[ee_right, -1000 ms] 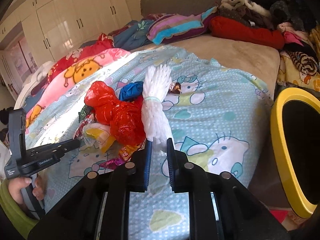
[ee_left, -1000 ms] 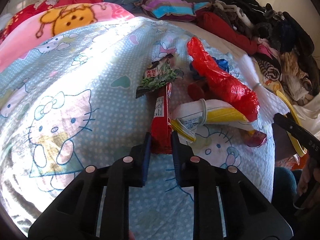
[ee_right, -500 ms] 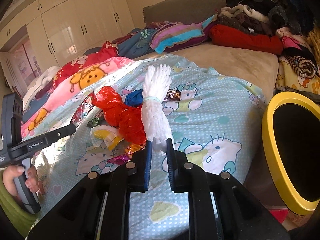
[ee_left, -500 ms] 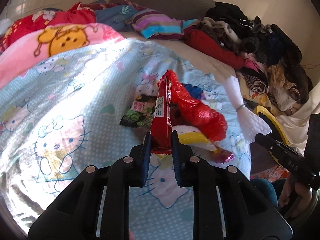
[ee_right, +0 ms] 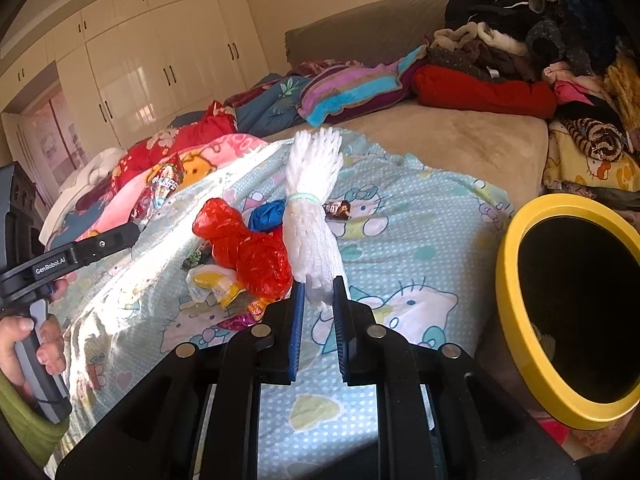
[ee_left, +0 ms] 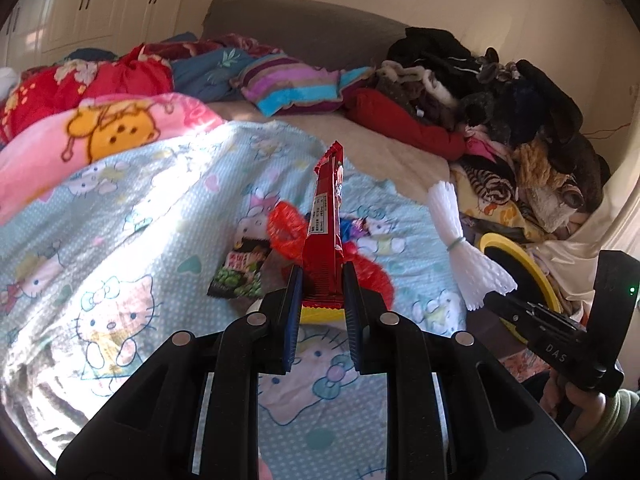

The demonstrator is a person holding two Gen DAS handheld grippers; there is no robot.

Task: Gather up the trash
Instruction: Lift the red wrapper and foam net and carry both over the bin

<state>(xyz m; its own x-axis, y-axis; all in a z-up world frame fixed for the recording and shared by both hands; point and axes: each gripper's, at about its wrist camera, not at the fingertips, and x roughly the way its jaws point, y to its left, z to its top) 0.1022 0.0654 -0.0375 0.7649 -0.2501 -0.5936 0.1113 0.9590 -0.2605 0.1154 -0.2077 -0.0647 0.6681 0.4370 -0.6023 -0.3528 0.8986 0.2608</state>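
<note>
My left gripper (ee_left: 321, 280) is shut on a long red snack wrapper (ee_left: 326, 232), held up above the blue cat-print blanket (ee_left: 120, 240). My right gripper (ee_right: 317, 290) is shut on a white foam net bundle (ee_right: 310, 208) tied with a green band, also lifted off the bed. The yellow-rimmed trash bin (ee_right: 516, 320) stands at the right beside the bed, its dark opening facing the right wrist view. On the blanket lie a red plastic bag (ee_right: 248, 248), a blue bag (ee_right: 266, 216), a green snack packet (ee_left: 240, 276), a white-and-yellow wrapper (ee_right: 212, 282) and a small chocolate wrapper (ee_right: 336, 209).
A heap of clothes (ee_left: 500, 92) fills the bed's right side. Folded blankets and a striped pillow (ee_left: 292, 88) lie at the back, with a grey headboard and white wardrobes (ee_right: 160, 68) behind. A person's hands (ee_right: 24, 344) hold both gripper handles.
The left gripper has risen with the red wrapper, lifting it clear off the blanket. The right gripper has moved a little with the foam bundle, and the bin looks closer.
</note>
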